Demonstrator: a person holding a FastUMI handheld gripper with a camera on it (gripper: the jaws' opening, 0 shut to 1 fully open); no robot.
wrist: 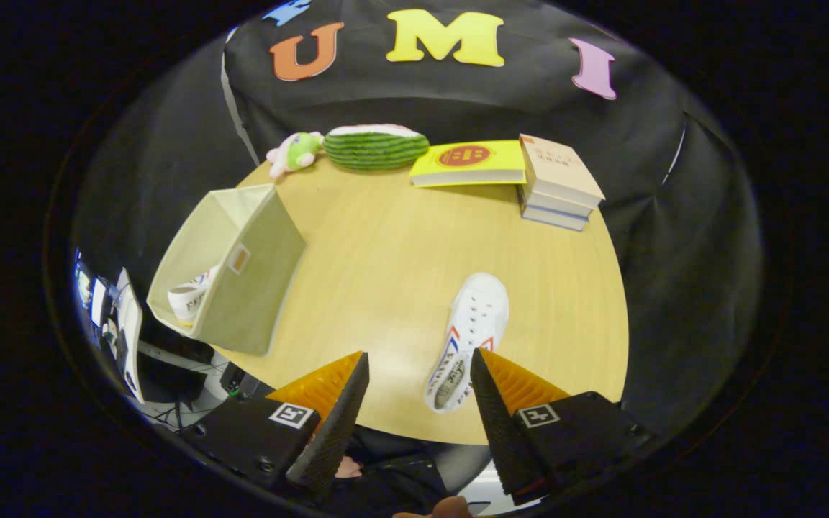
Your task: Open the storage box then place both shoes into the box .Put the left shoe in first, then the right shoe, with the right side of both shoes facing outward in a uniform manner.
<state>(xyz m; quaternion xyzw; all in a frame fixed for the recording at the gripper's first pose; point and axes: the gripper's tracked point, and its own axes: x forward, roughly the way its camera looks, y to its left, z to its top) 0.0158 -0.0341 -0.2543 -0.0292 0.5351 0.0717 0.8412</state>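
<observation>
Inside the storage box (231,270), seemingly one half-hidden shoe (191,298); tool (419,374) wide apart above second shoe (468,338).

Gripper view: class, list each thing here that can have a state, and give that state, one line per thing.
Storage box: open, lying on its side on the table's edge.
Shoe in the box: inside, partly visible through the opening.
Shoe on the table: lying loose between the fingers, nearer one of them, not gripped.
Gripper: open, holding nothing.
Yellow book: closed, flat.
Stacked books: closed, piled.
</observation>
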